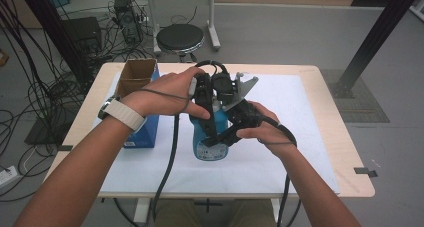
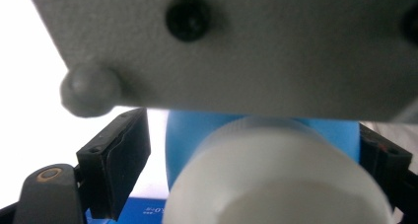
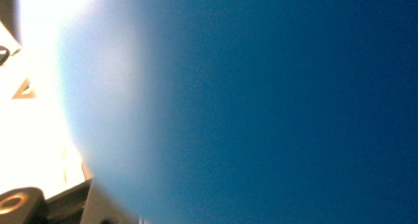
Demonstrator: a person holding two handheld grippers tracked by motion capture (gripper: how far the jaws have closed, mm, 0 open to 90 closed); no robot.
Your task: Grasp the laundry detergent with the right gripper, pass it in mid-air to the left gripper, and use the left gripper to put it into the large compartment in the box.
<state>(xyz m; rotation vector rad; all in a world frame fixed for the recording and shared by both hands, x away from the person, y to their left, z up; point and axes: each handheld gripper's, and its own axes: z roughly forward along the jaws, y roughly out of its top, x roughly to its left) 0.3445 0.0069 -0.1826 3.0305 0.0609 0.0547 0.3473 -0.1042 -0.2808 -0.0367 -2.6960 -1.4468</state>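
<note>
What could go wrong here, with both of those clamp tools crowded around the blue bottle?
1. The left gripper has its jaws either side of the white cap, with a gap showing at one jaw. If it turns before the pads bite, it may slip off the cap.
2. The blue bottle stands upright, clamped by the right gripper. A hard twist might tip it or turn it in that grip.
3. The blue box stands close by the left hand, which might knock it.

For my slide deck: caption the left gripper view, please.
Left gripper straddling the white cap of a blue bottle.
</note>
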